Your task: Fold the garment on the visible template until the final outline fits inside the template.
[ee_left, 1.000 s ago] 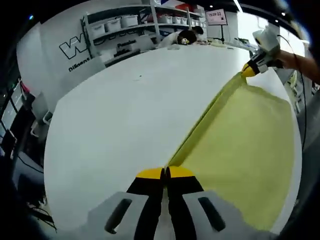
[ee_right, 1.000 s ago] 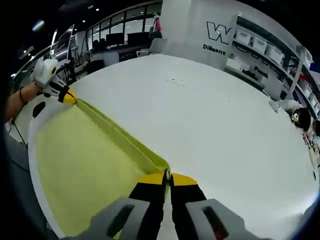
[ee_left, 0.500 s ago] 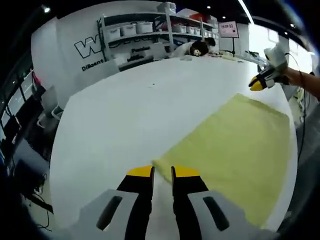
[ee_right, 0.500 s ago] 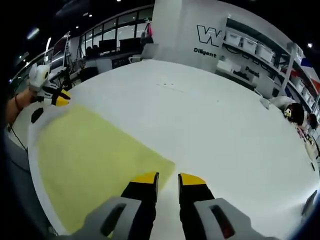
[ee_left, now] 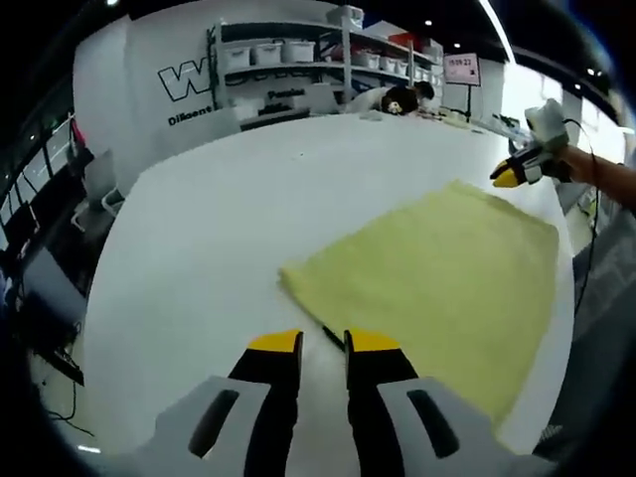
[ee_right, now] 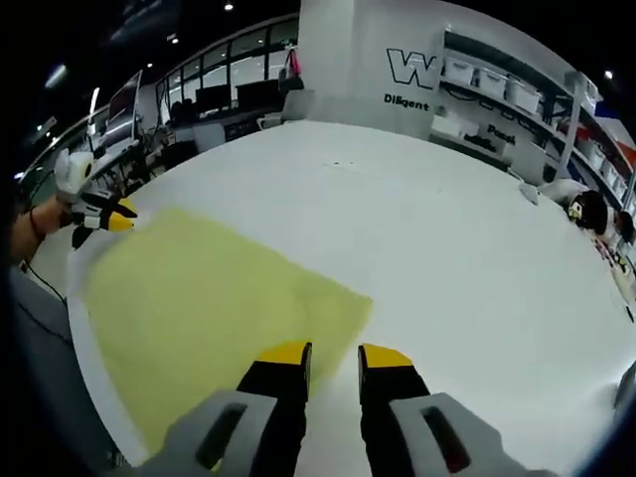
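A pale yellow garment (ee_left: 437, 283) lies spread flat on the big white table (ee_left: 219, 219), folded into a rough rectangle. In the left gripper view its near corner sits just beyond the left gripper (ee_left: 323, 343), whose yellow-tipped jaws stand narrowly parted with nothing between them and clear of the cloth. A short dark line shows on the table just beside that corner, between the jaw tips; I cannot tell what it is. At the far right edge of the cloth the right gripper (ee_left: 505, 180) hangs above the table, held by a person's hand (ee_left: 549, 149).

In the right gripper view the same garment (ee_right: 209, 308) stretches away to the left, its near corner just ahead of the right gripper (ee_right: 335, 353), jaws apart by a narrow gap and empty. The left gripper (ee_right: 121, 217) hovers at the cloth's far corner, a hand (ee_right: 70, 174) behind it.

Shelving with white bins (ee_left: 283, 50) lines the back wall, and a person (ee_right: 586, 214) leans over the table's far side.
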Demonstrator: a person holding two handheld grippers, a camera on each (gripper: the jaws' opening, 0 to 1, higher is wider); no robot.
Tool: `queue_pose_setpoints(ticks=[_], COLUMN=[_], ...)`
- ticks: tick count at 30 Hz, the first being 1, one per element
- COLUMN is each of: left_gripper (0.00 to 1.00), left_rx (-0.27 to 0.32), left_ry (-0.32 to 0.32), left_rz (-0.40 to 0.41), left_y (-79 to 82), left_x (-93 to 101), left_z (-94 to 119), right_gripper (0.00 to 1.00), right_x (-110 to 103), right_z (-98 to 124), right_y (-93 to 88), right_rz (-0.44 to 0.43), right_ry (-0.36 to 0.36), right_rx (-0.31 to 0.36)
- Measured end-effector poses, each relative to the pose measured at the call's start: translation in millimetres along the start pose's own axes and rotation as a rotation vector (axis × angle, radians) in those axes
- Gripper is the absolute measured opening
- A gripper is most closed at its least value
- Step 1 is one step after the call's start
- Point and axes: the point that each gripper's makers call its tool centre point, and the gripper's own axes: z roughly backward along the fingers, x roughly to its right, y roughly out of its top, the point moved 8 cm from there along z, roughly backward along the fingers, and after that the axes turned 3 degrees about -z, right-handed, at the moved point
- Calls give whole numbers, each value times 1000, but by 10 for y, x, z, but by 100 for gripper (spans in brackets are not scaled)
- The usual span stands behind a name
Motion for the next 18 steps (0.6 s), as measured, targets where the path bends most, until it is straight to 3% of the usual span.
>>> queue_pose_setpoints(ticks=[18], left_gripper=[13], left_rx=[22], left_ry=[-61], left_rz=[112], left_y=[-246], left_x=[257], left_z=[179], right_gripper=[15], right_x=[-154], right_z=[175], right_y=[-223], right_rz=[-43], right_ry=[49], right_rx=[-25])
